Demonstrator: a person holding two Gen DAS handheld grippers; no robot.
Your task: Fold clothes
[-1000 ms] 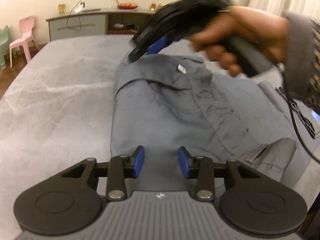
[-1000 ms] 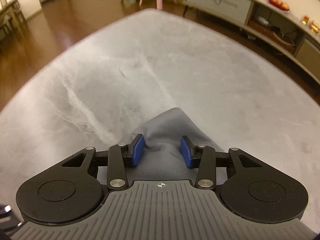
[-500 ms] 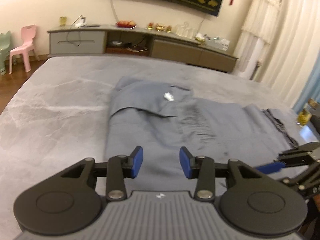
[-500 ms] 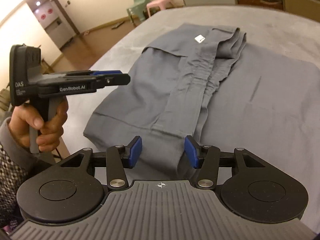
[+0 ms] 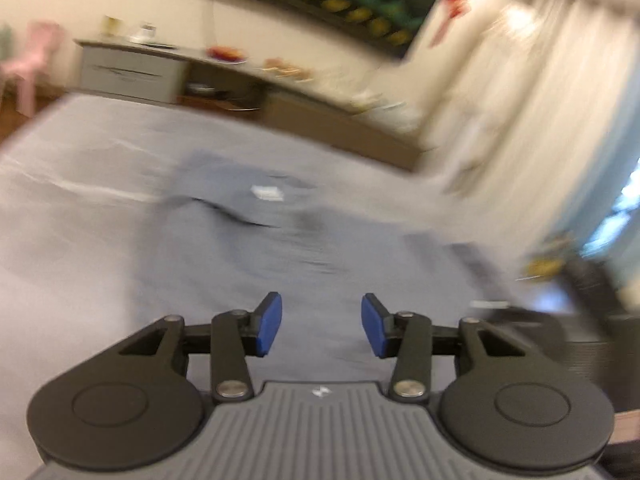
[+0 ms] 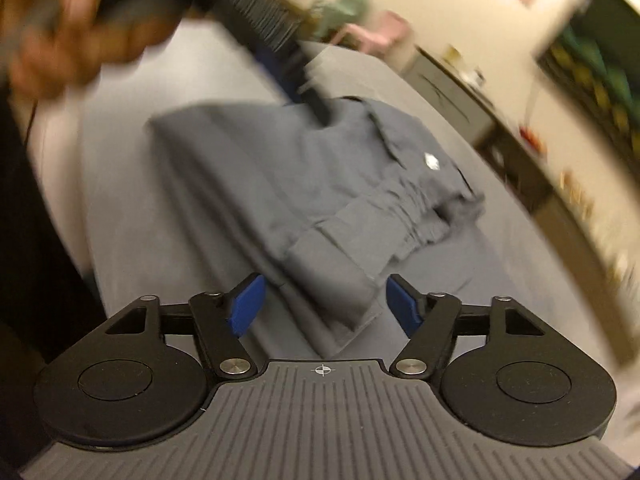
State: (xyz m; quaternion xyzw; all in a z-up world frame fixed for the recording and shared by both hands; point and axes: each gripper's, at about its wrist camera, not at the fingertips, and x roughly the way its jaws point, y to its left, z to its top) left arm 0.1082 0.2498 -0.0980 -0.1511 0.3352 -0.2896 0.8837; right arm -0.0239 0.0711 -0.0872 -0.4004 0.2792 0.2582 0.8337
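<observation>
- Grey garment (image 6: 304,184) lies partly folded on the grey tabletop (image 6: 500,280), mid-frame in the right wrist view. One side panel is turned over the middle, with a gathered seam running down the fold.
- White label (image 6: 431,161) sits on the garment near the collar end, toward the upper right of the cloth.
- A folded edge ends in a corner that points at the lower centre of the frame, in line with the gap of my right tongs (image 6: 325,304).
- In the left wrist view the same garment (image 5: 288,240) fills the centre. Heavy blur there; I can make out the label (image 5: 267,193) and a dark crease, no finer detail.
- Left tongs (image 5: 321,330): blue pads partly apart, jaws have just been opening a little. Nothing between them, only cloth seen beyond. Can't tell if they touch the fabric.
- Right tongs: pads clearly wider apart than the left pair, jaws have just been opening. No cloth gripped; the garment corner shows beyond the gap and neither pad presses on it.
- From the right wrist view, the left tongs (image 6: 312,100) appear as a dark smear at top centre, tip over the garment's far edge. The hand (image 6: 72,36) gripping them is at upper left, blurred.
- Background: sideboard (image 5: 132,74) along the wall, pink chair (image 5: 28,60) at upper left.
</observation>
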